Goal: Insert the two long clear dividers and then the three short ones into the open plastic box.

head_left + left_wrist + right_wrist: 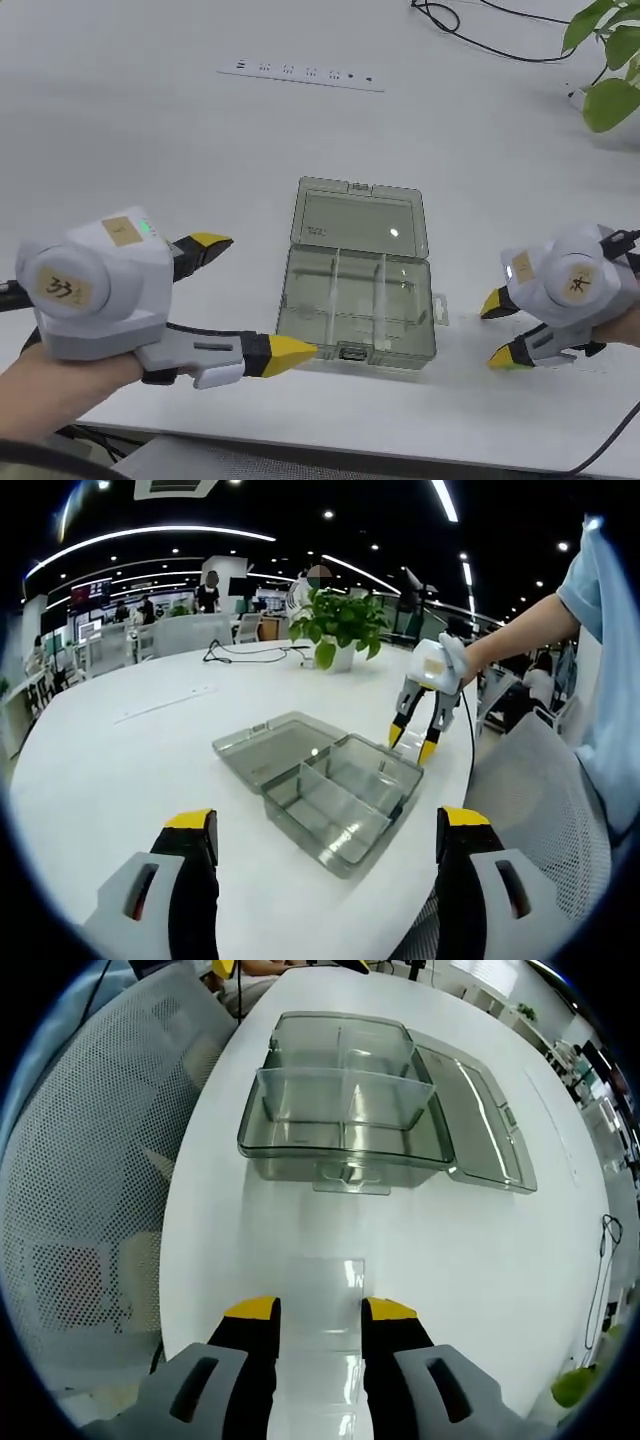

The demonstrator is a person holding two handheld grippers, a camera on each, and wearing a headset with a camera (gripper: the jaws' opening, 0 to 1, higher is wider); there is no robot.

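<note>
The box (pixel 300 325) sits open on the table (pixel 150 130), with its lid (pixel 360 215) lying flat behind it. Two dividers (pixel 335 290) are already standing upright inside the box, running front to back. The left gripper (pixel 250 295) hovers left of the box, jaws spread wide with nothing in them. The right gripper (pixel 502 328) is just right of the box, jaws parted too and looking empty. A clear piece (pixel 335 1285) lies flat on the table between the box and the right gripper.
</note>
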